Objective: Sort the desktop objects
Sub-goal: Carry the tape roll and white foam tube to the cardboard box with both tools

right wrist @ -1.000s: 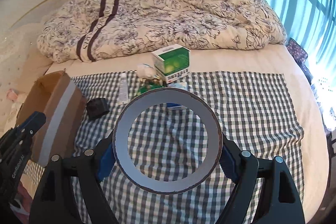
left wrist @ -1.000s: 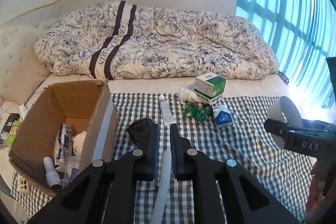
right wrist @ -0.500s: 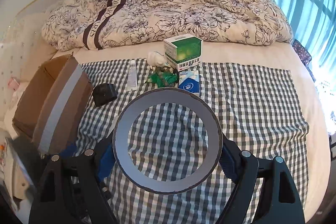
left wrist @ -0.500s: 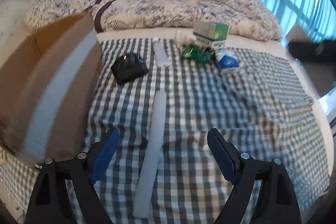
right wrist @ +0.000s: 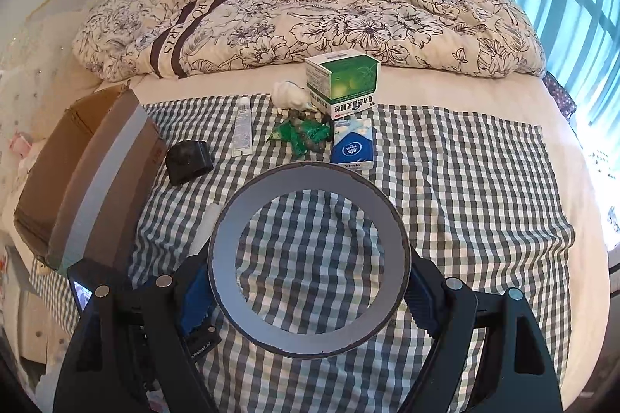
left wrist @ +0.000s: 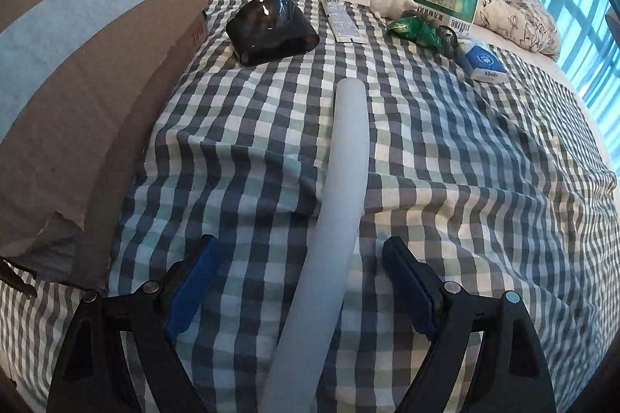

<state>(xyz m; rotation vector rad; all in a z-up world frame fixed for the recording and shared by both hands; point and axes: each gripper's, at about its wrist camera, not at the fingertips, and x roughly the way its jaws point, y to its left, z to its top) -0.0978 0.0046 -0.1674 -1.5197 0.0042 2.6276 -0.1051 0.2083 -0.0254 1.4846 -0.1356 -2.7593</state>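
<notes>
A long pale tube [left wrist: 343, 180] lies on the checked cloth [left wrist: 484, 180]. My left gripper [left wrist: 306, 273] is open and low over the cloth, and the tube's near part runs between its blue pads [left wrist: 193, 281] without touching them. My right gripper [right wrist: 308, 287] is shut on a grey tape roll [right wrist: 310, 176], held upright above the cloth [right wrist: 484, 200]. Further back lie a black case [left wrist: 271, 29], a cream tube [left wrist: 341, 18], a green wrapper [left wrist: 418, 27], a blue tissue pack [left wrist: 484, 62] and a green box [left wrist: 445, 0].
A cardboard box [left wrist: 77, 64] stands on the cloth's left side, close to the left gripper. A white shell-like object [right wrist: 288, 93] sits beside the green box [right wrist: 343, 83]. A flowered quilt [right wrist: 310, 6] fills the back of the bed. A window with blue curtains is at the right.
My left gripper went from nearly shut to wide open and dropped low over the cloth, past the cardboard box. The pale tube now lies between its fingers. The right gripper still holds the tape roll.
</notes>
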